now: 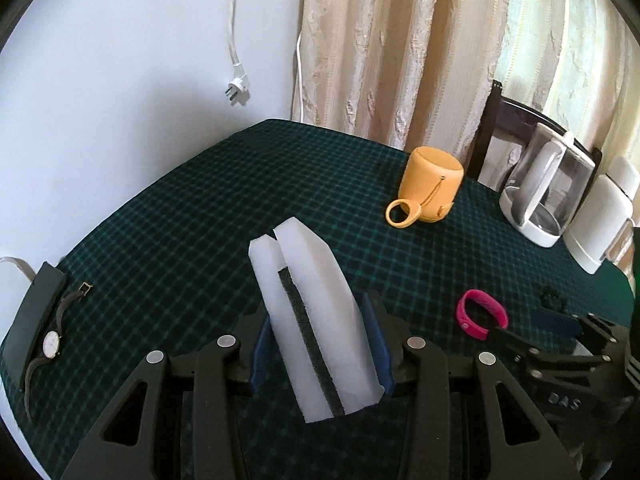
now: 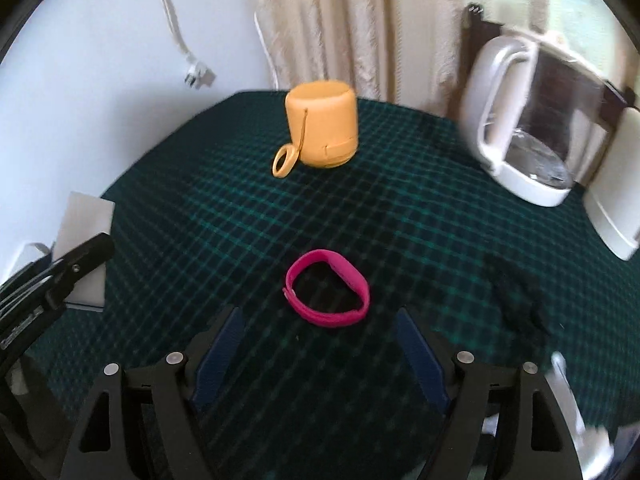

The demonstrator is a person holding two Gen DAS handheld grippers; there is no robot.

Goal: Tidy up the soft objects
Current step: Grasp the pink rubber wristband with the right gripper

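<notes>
On the green checked tablecloth (image 2: 400, 216), the left gripper (image 1: 318, 340) pinches a white foam piece (image 1: 316, 320), the right gripper (image 2: 320, 356), marked "DAS", stands spread near a pink band (image 2: 326, 294).

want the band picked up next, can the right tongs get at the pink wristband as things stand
Probably yes. The right tongs are open and empty, and the pink wristband lies flat on the checked tablecloth just ahead of them with nothing between. The left tongs, shut on the white foam pieces, sit off to the side.
</notes>
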